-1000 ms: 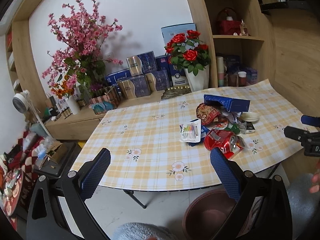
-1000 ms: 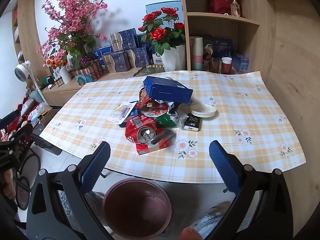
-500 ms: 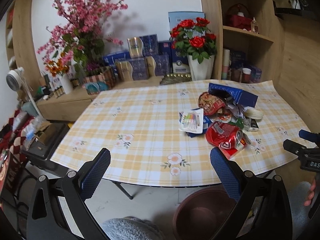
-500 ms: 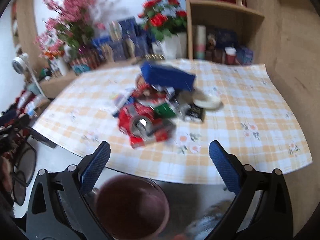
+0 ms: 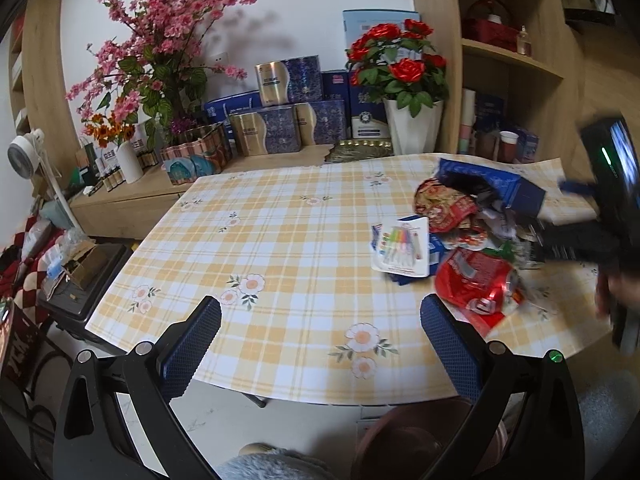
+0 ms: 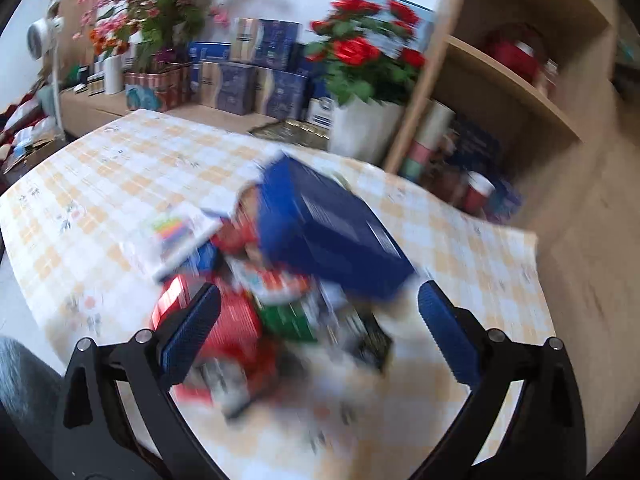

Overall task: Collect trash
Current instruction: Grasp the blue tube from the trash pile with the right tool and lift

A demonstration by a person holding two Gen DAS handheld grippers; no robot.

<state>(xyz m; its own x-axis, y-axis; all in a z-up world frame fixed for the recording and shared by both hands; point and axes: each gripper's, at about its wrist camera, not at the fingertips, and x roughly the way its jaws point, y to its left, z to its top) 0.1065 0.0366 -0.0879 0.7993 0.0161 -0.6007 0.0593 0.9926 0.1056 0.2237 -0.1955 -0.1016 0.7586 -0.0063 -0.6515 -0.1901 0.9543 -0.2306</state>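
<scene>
A white wall [image 5: 304, 4] is framed by light wooden shelving [image 5: 508, 60]; a low wooden sideboard [image 5: 132, 196] is set against it; a table [image 5: 288, 240] is covered by a yellow checked, flowered cloth; pale floor [image 5: 192, 420] is seen beneath, evenly lit

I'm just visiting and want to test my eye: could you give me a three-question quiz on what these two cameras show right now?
1. True or false: the left gripper holds a piece of trash.
2. What lies on top of the trash pile: A) blue box B) paper cup C) vase?
3. Which gripper is at the pile?

Key: 1. False, it is open and empty. 2. A. 3. The right gripper, open, fingers either side of the pile.
</scene>
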